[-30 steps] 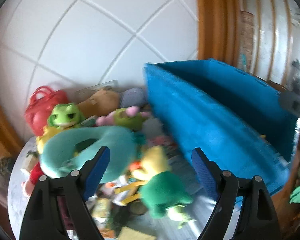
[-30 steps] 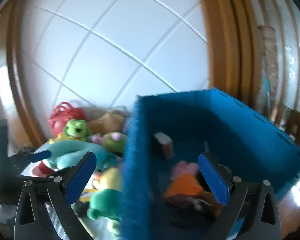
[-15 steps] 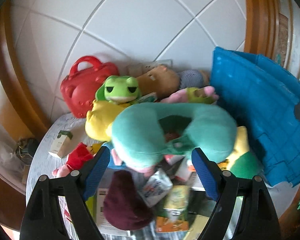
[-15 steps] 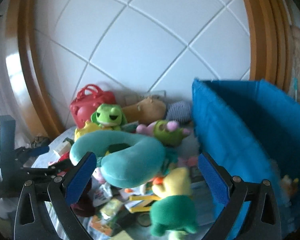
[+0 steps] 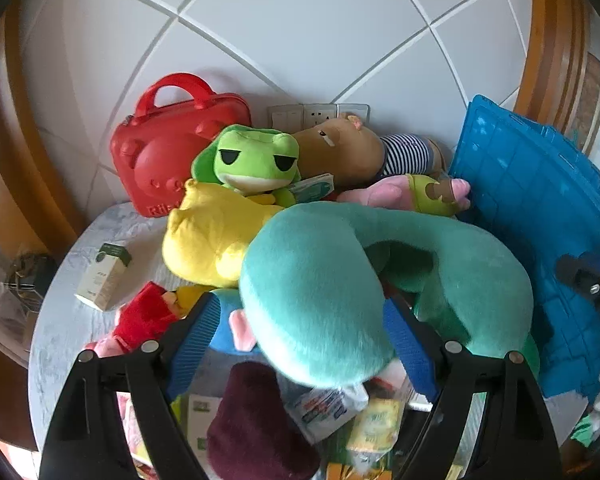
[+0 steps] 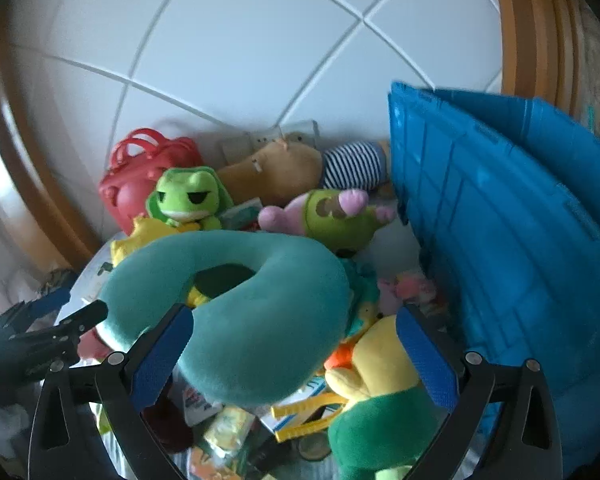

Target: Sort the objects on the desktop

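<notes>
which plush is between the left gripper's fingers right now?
The teal neck pillow. One end sits between the open left gripper's fingers; the frog plush and yellow plush lie farther back.

A home, by the look of it: plush toys (image 5: 256, 160) heaped on a round surface (image 5: 60, 320) against a white tiled wall (image 5: 300, 40) with wall sockets (image 5: 318, 114) and wooden trim (image 5: 556, 32).

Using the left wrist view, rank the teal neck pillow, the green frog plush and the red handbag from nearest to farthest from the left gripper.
1. Teal neck pillow, one end between the left gripper fingers.
2. Green frog plush, beyond it, left of centre.
3. Red handbag, against the back wall, far left.
</notes>
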Demonstrator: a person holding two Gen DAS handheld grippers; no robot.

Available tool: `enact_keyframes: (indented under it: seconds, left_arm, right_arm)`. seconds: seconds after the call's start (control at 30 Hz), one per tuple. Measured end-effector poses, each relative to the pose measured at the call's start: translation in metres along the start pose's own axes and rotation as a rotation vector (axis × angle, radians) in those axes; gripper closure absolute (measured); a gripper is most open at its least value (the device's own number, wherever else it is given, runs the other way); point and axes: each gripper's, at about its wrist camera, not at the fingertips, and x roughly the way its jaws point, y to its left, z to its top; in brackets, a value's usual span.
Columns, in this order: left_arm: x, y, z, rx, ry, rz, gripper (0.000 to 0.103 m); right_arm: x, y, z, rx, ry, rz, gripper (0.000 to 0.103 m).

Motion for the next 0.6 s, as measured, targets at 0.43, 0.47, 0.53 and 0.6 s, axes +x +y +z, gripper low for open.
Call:
enact_keyframes:
  seconds: [0.43,0.47,0.53,0.6]
  left_arm:
    - [0.077,-0.017,-0.002,0.066,0.128,0.055,0.0]
    - [0.082,-0.017,-0.006,0.065,0.137,0.058,0.0]
    - [0.087,-0.015,-0.01,0.059,0.142,0.059,0.0]
    - [0.091,-0.014,-0.015,0.054,0.14,0.056,0.0]
  right_arm:
    - [0.084,0.008,0.001,0.042,0.139,-0.012,0.0]
    - [0.09,0.009,-0.001,0.044,0.148,-0.011,0.0]
    - [0.098,0.012,-0.004,0.035,0.162,-0.024,0.0]
    - [0.104,0.016,-0.008,0.015,0.165,-0.042,0.0]
